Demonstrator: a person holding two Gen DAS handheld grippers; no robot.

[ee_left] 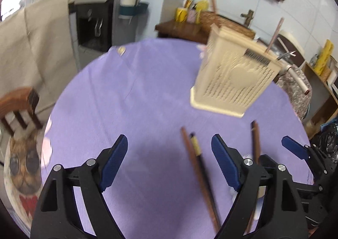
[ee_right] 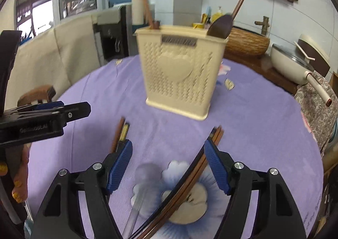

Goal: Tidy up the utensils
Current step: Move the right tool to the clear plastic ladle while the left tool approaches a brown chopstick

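Both our tongs stand apart, empty: left gripper [ee_left: 169, 163] with its chopstick pair [ee_left: 198, 171] just inside its right finger, right gripper [ee_right: 168, 165] straddling another pair [ee_right: 190, 177]. Beyond both stands the cream holder [ee_right: 179, 74], probably their destination.

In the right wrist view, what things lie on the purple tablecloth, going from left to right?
The pair of chopsticks, one brown and one dark with a yellow band → the cream perforated plastic utensil holder with a heart → the bundle of brown wooden chopsticks.
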